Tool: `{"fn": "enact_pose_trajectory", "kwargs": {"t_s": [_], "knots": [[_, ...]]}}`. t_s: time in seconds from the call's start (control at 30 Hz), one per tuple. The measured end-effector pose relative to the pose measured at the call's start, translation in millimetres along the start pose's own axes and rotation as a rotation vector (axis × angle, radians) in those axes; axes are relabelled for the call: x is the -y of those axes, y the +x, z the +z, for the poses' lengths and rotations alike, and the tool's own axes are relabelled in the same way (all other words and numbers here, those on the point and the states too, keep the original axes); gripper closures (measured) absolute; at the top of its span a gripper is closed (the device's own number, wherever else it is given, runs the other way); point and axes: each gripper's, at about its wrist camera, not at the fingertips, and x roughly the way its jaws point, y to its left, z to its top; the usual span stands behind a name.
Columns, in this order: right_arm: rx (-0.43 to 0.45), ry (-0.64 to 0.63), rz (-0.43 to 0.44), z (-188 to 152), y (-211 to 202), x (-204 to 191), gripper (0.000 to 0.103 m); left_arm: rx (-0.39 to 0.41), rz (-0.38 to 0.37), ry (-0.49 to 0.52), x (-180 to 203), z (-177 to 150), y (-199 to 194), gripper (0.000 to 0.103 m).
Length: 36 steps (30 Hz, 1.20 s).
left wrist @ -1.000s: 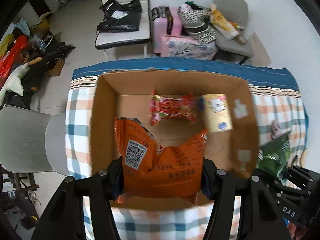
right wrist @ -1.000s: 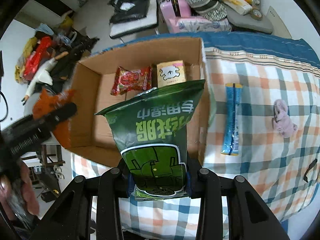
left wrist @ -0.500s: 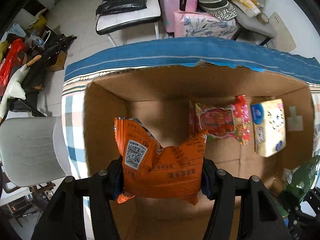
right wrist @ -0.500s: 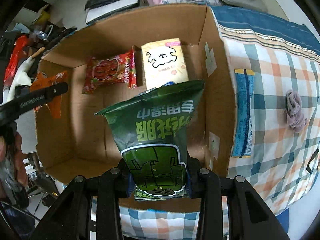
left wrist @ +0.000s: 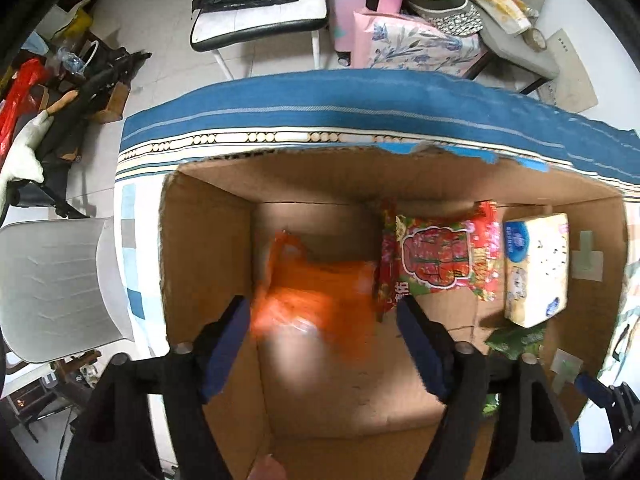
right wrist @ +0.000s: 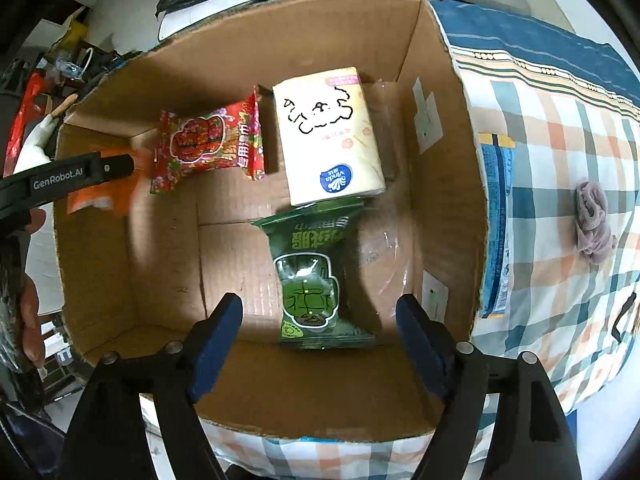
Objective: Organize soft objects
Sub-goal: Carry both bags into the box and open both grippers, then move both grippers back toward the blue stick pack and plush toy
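Note:
A cardboard box (left wrist: 208, 240) (right wrist: 440, 208) stands on the checked cloth. My left gripper (left wrist: 324, 316) is open above the box's left part; the orange snack bag (left wrist: 316, 300) is blurred, loose between and below its fingers. My right gripper (right wrist: 320, 316) is open above the box's right part; the green snack bag (right wrist: 316, 280) lies on the box floor below it. A red snack bag (left wrist: 436, 260) (right wrist: 208, 144) and a white tissue pack (left wrist: 536, 268) (right wrist: 328, 136) lie at the box's far side.
On the cloth right of the box lie a blue stick packet (right wrist: 496, 224) and a small mauve cloth (right wrist: 594, 220). A grey chair (left wrist: 56, 288) stands left of the table. A pink suitcase (left wrist: 360, 4), bags and chairs are behind.
Both grippers moved over the box and opened. The orange bag left the left gripper and is dropping into the box. The green bag left the right gripper and lies on the box floor.

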Motion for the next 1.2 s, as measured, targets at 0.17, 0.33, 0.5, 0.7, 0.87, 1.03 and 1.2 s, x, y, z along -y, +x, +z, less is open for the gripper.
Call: {"fn": "enact_pose_trajectory", "kwargs": {"t_s": [0.17,0.33,0.5,0.7,0.87,1.03,1.2], "knots": [[0.022,-0.017,0.008,-3,-11,-4,0.004,0.029,-0.038,-0.005,2,-12,-19,0.012],[0.057,-0.054,-0.019,-14,-19,-9,0.0,0.082,-0.055,-0.009,10,-41,-42,0.011],[0.085,-0.101,-0.048,-26,-27,-13,0.0,0.136,-0.069,-0.029,12,-73,-62,0.011],[0.154,-0.145,-0.071,-47,-48,-20,0.0,0.193,-0.042,-0.043,13,-110,-87,0.011],[0.221,-0.162,-0.046,-67,-77,-22,0.0,0.241,-0.038,-0.079,12,-139,-106,0.005],[0.267,-0.183,-0.02,-84,-99,-20,0.0,0.297,-0.015,-0.103,14,-162,-126,0.004],[0.285,-0.199,0.024,-95,-113,-11,0.0,0.327,-0.006,-0.117,27,-175,-142,0.004]]}}
